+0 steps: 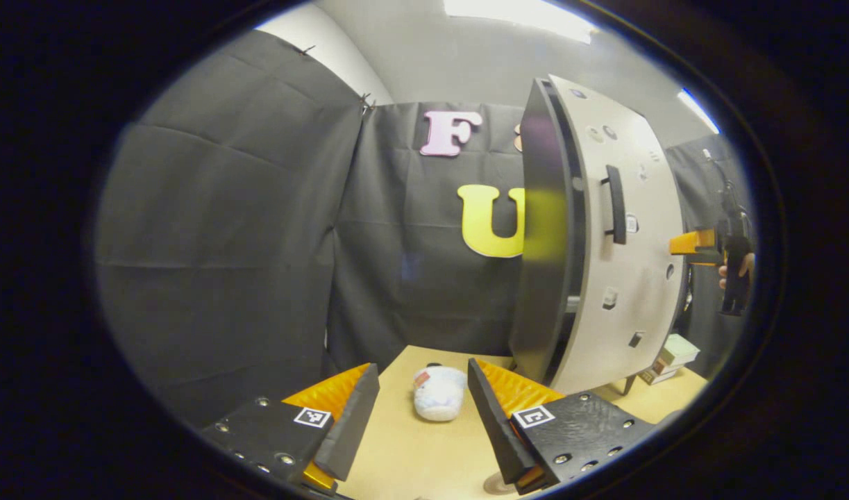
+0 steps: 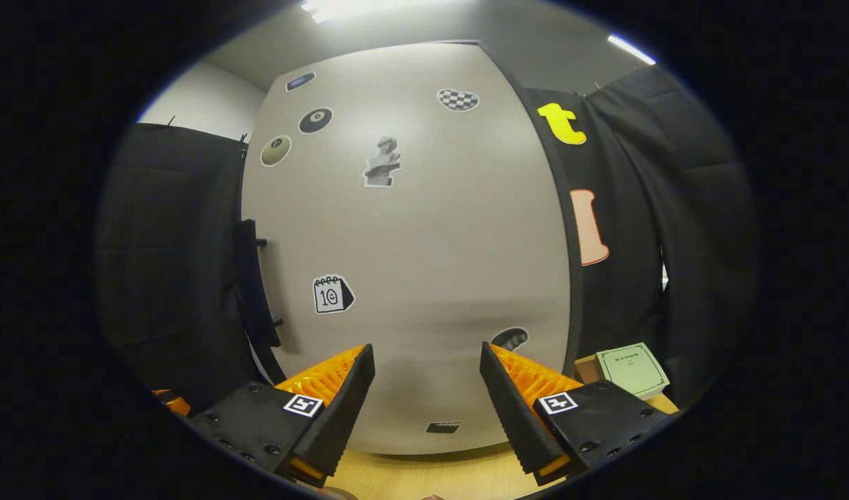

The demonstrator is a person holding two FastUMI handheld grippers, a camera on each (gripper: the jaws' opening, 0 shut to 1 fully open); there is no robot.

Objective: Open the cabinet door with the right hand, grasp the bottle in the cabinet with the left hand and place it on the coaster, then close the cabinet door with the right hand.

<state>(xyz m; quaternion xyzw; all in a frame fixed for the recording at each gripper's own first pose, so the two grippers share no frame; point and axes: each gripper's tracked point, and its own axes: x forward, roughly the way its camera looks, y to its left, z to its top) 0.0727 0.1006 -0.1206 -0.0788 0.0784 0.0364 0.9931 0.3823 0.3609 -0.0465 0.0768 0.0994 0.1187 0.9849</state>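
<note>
While the left tool hangs wide apart and empty over the tan counter, the sticker-dotted grey cabinet door with its dark handle stands ahead, faced by the right tool, likewise spread and empty.

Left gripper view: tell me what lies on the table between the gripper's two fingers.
A small white plush toy lies on the wooden table, between the open left gripper's fingers and farther off, left of the cabinet door.
</note>
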